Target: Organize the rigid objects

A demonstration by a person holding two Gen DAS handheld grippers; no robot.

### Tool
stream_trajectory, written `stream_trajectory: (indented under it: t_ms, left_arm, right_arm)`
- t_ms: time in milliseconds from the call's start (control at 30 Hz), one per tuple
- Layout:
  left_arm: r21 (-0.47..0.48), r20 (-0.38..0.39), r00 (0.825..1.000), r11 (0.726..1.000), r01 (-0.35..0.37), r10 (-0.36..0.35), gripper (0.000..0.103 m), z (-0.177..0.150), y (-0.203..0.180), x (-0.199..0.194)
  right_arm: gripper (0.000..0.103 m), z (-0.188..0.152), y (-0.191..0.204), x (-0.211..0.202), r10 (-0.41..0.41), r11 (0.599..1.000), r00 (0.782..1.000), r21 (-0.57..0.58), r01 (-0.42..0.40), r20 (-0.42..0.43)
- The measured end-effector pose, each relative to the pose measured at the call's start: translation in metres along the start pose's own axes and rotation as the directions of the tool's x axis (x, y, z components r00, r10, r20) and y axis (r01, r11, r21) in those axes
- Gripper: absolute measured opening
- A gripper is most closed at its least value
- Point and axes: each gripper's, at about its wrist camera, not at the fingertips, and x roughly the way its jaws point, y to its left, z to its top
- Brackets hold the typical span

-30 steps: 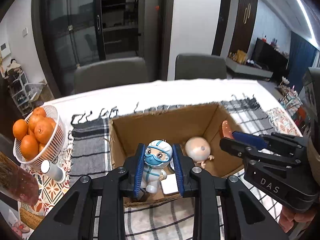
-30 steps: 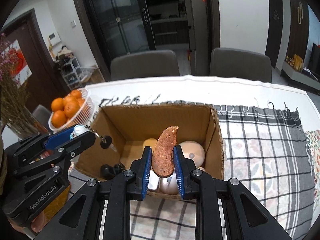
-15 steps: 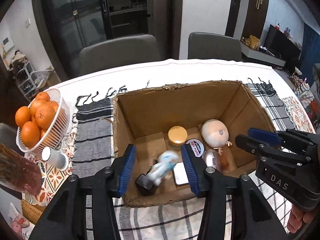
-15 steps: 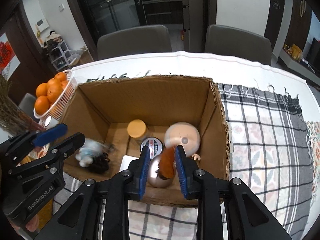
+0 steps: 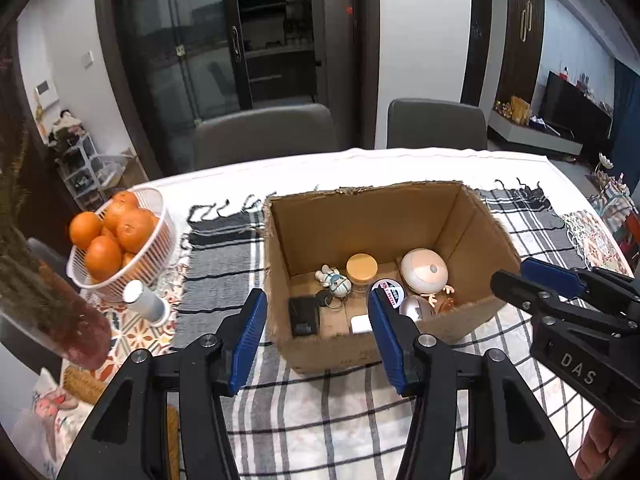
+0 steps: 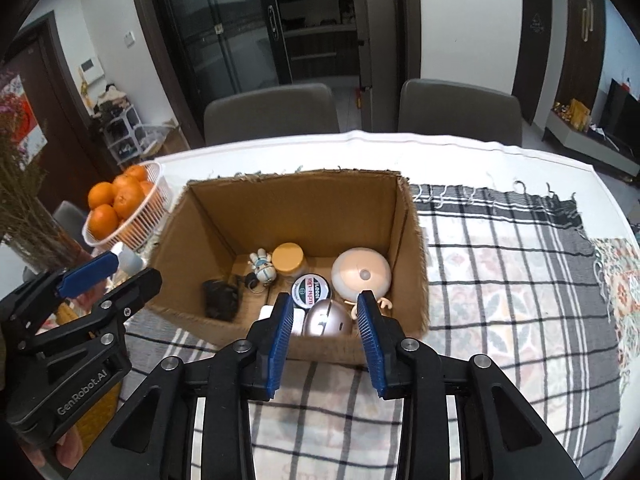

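table (image 5: 400, 160): white top, a checked cloth (image 6: 500, 264) spread under the work area.
box (image 6: 296, 208): open cardboard, standing on the cloth straight ahead of both claws and below them; its long axis runs left to right across both views.
contents: the rigid things lie on the box floor, none outside it that I can see on the cloth.
dome (image 6: 361, 275): pale and round, right rear of the floor, no clear long axis.
silver egg (image 6: 325, 317): near wall, right of centre, just ahead of the right claw.
jar (image 5: 361, 269): amber lid up, upright, rear centre.
tin (image 6: 311, 289): round, label up, between jar and egg.
black block (image 5: 304, 316): flat, left front, long axis running near to far.
figurine (image 5: 332, 280): lying on its back left of the jar, head toward the near side, long axis near to far; left claw is the nearer.
left claw (image 5: 316, 340): jaws parting, nothing between them, above the near wall.
right claw (image 6: 325, 334): jaws parting, empty, over the near wall's right half.
next, as I judge: both claws draw back from the box, loads delivered.
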Motion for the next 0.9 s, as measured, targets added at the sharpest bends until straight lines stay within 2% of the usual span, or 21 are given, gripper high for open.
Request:
stream_trajectory:
  t_ms: [100, 167, 367, 600, 700, 900]
  left_arm:
    - [-0.005, 0.033, 0.999, 1.0, -0.013, 0.014, 0.06, -0.008, -0.002, -0.022]
    - [-0.009, 0.064, 0.998, 1.0, -0.02, 0.02, 0.06, -0.017, -0.003, -0.039]
    - [-0.03, 0.137, 0.989, 0.998, -0.052, 0.055, 0.068, -0.043, -0.003, -0.081]
    - [-0.049, 0.217, 0.971, 0.995, -0.092, 0.101, 0.09, -0.076, -0.004, -0.125]
    - [-0.058, 0.249, 0.958, 0.99, -0.131, 0.141, 0.096, -0.09, -0.004, -0.14]
    - [-0.088, 0.285, 0.944, 0.985, -0.146, 0.165, 0.103, -0.116, -0.003, -0.161]
  right_arm:
    - [0.035, -0.009, 0.002, -0.02, -0.007, 1.0, 0.999, 0.011, 0.006, 0.031]
    - [0.035, -0.015, 0.003, -0.034, -0.006, 1.0, 0.999, 0.012, 0.005, 0.05]
    - [0.051, -0.041, 0.011, -0.079, -0.042, 0.999, 0.99, 0.003, 0.042, 0.137]
    - [0.067, -0.075, 0.017, -0.127, -0.094, 0.996, 0.968, 0.013, 0.094, 0.232]
    - [0.072, -0.091, 0.022, -0.14, -0.121, 0.992, 0.957, 0.007, 0.124, 0.263]
    - [0.077, -0.116, 0.029, -0.161, -0.176, 0.983, 0.935, 0.002, 0.184, 0.309]
